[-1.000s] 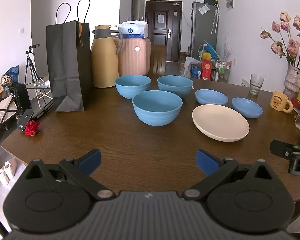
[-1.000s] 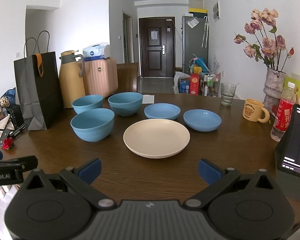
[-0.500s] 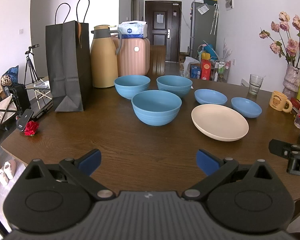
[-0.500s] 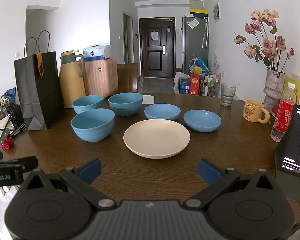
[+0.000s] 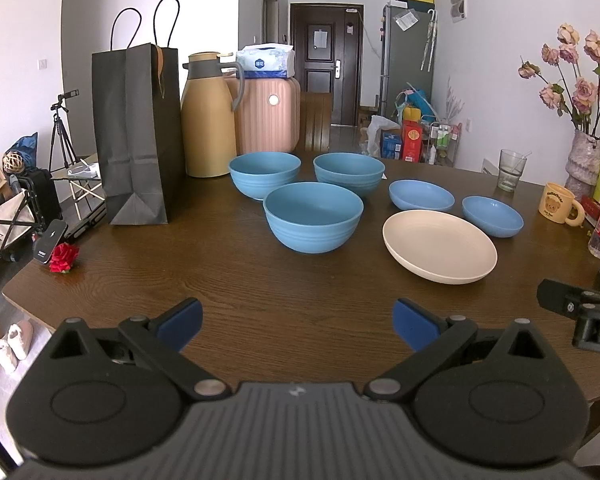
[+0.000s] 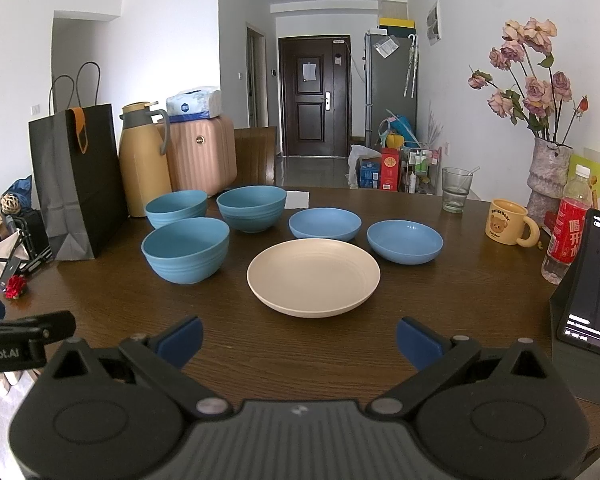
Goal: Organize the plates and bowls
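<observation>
Three deep blue bowls stand on the brown table: a near one (image 5: 313,216) (image 6: 185,249), a far-left one (image 5: 264,174) (image 6: 176,208) and a far-right one (image 5: 349,172) (image 6: 252,207). Right of them lie two shallow blue dishes (image 5: 421,195) (image 5: 492,216) (image 6: 324,223) (image 6: 405,241) and a cream plate (image 5: 439,245) (image 6: 313,277). My left gripper (image 5: 298,322) hangs open over the near table edge, well short of the near bowl. My right gripper (image 6: 299,340) is open too, just short of the cream plate. Neither holds anything.
A black paper bag (image 5: 136,132), tan thermos (image 5: 209,114) and pink case (image 5: 270,114) line the far left. A glass (image 6: 456,189), yellow mug (image 6: 507,222), red-labelled bottle (image 6: 569,226), flower vase (image 6: 548,178) and a phone on a stand (image 6: 588,300) crowd the right side.
</observation>
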The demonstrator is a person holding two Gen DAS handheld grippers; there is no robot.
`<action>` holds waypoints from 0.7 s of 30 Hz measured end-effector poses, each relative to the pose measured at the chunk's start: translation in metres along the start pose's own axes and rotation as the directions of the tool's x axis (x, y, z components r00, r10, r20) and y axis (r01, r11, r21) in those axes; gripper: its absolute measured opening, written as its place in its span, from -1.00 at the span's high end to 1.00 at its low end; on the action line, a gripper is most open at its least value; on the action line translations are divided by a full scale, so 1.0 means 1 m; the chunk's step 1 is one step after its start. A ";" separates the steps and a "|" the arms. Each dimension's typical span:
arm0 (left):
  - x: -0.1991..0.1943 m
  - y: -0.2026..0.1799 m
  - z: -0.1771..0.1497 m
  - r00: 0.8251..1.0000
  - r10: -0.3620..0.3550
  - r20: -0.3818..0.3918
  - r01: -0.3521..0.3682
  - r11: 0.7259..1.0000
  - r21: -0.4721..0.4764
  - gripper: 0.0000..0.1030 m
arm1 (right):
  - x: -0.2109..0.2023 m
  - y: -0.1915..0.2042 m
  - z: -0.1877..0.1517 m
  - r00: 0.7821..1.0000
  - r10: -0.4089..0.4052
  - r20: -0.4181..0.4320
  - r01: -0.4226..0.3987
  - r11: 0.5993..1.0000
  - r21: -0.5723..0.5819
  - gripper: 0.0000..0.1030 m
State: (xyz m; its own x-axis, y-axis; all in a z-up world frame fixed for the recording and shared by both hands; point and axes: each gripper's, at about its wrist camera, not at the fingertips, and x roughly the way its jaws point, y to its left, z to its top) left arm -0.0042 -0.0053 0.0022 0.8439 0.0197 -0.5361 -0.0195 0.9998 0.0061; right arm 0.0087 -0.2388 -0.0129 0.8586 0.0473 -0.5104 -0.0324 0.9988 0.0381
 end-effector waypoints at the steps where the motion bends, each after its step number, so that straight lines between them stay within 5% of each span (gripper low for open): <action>1: 0.000 0.000 0.000 1.000 0.000 0.000 0.000 1.000 0.000 -1.00 | 0.000 -0.001 0.000 1.000 0.000 0.000 0.000 1.000 -0.001 -1.00; 21: 0.000 0.000 0.000 1.000 0.000 0.001 0.000 1.000 0.000 -1.00 | -0.001 0.001 0.001 1.000 -0.001 0.003 0.002 1.000 -0.002 -1.00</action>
State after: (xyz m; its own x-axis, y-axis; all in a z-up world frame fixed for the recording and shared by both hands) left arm -0.0042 -0.0051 0.0026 0.8444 0.0195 -0.5354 -0.0195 0.9998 0.0057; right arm 0.0081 -0.2383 -0.0117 0.8601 0.0458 -0.5080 -0.0321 0.9988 0.0357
